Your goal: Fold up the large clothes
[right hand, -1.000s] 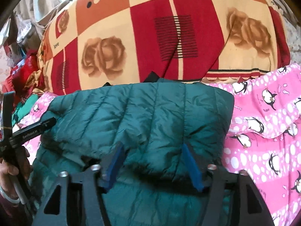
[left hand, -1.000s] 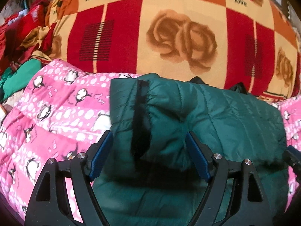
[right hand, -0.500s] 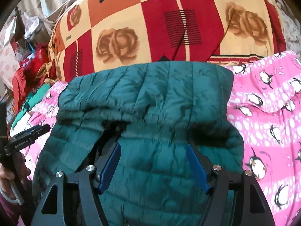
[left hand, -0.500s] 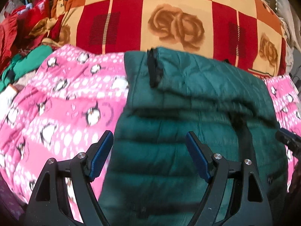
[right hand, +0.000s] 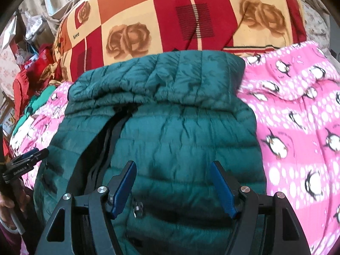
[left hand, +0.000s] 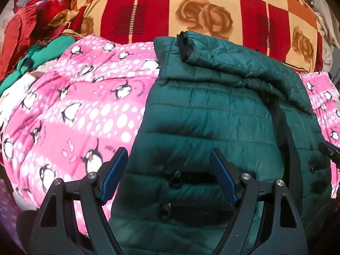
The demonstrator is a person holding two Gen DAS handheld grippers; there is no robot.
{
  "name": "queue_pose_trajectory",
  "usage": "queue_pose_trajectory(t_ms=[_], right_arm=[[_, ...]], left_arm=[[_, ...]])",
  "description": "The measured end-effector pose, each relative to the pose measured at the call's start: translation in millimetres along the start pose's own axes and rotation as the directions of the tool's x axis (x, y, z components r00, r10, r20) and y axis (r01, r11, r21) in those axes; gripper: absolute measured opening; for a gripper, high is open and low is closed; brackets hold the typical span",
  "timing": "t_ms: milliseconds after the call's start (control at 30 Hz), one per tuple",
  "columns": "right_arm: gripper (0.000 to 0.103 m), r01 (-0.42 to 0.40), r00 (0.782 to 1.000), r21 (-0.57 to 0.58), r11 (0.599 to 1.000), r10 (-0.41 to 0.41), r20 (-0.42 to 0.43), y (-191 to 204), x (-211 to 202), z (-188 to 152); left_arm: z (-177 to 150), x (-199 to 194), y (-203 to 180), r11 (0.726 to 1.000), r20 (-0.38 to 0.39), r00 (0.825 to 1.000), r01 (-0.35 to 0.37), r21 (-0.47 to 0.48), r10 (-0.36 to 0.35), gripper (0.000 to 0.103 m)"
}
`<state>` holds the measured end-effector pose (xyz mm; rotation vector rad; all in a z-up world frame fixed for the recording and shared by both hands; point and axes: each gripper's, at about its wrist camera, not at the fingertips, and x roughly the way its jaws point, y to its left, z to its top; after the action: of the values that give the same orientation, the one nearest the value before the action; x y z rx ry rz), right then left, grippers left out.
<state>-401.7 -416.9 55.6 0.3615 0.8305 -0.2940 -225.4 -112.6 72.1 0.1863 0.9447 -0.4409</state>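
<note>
A dark green quilted puffer jacket (left hand: 212, 116) lies on a pink penguin-print blanket (left hand: 74, 110), front side up with its black zip running down it. Its far part is folded over towards me, a black-cuffed sleeve end (left hand: 184, 46) lying on top. My left gripper (left hand: 169, 165) hovers open over the jacket's near left edge, nothing between its blue pads. In the right wrist view the same jacket (right hand: 180, 131) fills the middle, and my right gripper (right hand: 173, 180) stands open above its near half, empty. The left gripper's tip (right hand: 27, 159) shows at that view's left edge, held by a hand (right hand: 8, 204).
Behind the jacket rises a bulky red, orange and cream rose-print blanket (left hand: 201, 10). Red and green clothes (left hand: 31, 42) are heaped at the far left. The pink blanket (right hand: 297, 127) spreads wide to the jacket's right.
Both grippers have drawn back towards me, away from the folded-over far part, which now lies flat on the jacket. More of the near half and its pocket zips shows.
</note>
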Motion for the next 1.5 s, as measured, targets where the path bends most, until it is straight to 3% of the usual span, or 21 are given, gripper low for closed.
queue_pose_trajectory(t_ms=[600,1500], right_arm=[[0.07,0.021,0.999,0.001,1.0,-0.021,-0.037,2.1,-33.7,-52.5],[0.071,0.031,0.997,0.013,0.999,-0.03,-0.077,8.2,-56.8,-101.1]], left_arm=[[-37.1,-28.4,11.2,0.999,0.011,0.999,-0.052,0.002,0.052,0.08],[-66.6,-52.7,13.1,0.998,0.029,0.998,-0.057,-0.01,0.057,0.08]])
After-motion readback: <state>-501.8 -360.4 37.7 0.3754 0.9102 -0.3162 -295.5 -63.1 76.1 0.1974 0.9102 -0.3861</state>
